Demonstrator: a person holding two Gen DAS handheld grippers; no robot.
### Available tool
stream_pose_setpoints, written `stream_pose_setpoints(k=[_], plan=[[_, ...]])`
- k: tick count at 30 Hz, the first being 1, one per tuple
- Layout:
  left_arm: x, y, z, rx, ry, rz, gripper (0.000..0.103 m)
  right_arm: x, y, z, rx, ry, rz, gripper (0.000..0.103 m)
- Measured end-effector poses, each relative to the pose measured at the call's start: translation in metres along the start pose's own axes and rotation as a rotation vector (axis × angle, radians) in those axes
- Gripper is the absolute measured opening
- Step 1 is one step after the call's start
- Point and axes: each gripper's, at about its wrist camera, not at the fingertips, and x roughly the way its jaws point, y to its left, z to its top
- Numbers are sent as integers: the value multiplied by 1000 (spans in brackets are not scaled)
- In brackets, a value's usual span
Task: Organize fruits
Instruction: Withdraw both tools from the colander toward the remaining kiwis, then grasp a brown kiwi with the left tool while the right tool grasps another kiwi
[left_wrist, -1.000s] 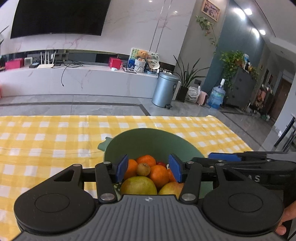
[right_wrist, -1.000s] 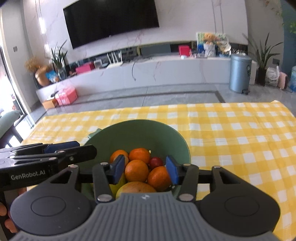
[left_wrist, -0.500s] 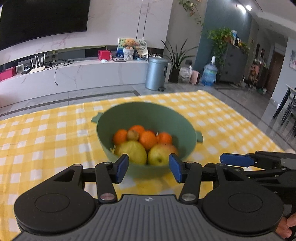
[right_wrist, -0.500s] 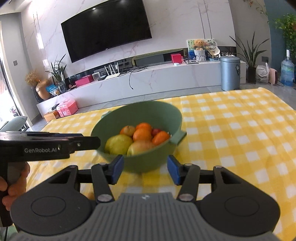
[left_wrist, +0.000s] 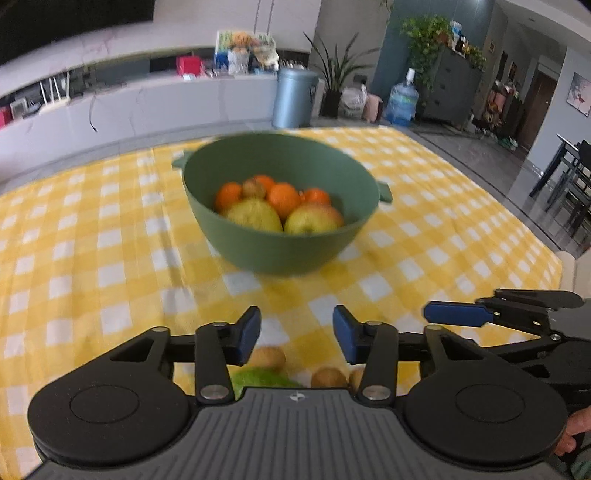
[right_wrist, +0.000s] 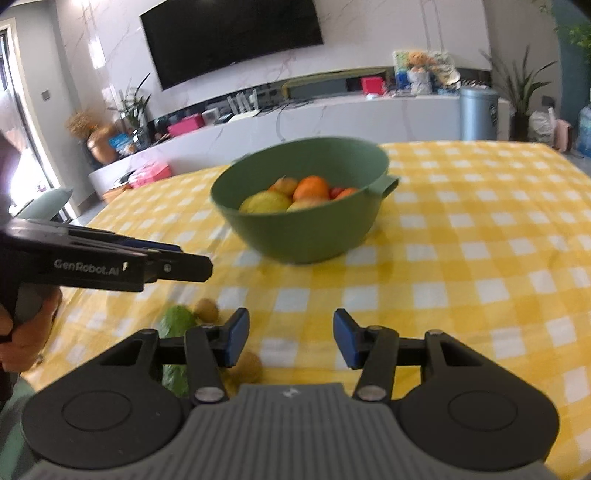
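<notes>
Both claws, left claw (left_wrist: 296, 334) and right claw (right_wrist: 289, 338), hang open and empty; next step's probably grabbing a near kiwi (left_wrist: 269, 357) for the far green bowl (left_wrist: 280, 243).

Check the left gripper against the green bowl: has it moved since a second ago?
Yes. The left gripper has drawn back from the green bowl: earlier its fingertips framed the fruit; now yellow checked cloth separates them. Its jaws have just been closing, empty.
</notes>
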Motion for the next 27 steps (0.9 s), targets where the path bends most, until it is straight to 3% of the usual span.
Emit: stream_pose_setpoints(k=[6,11,16,27], plan=[[4,-1,-6,11,67,-74,40,9,1,-7,32,65,92,41],[11,-4,-9,26,114,-42,34,12,4,-8,21,96,110,34],[14,-1,-9,29,125,0,34,19,4,-8,30,125,119,34],[13,-6,-8,53,131,-59,34,33,0,-8,92,185,175,29]])
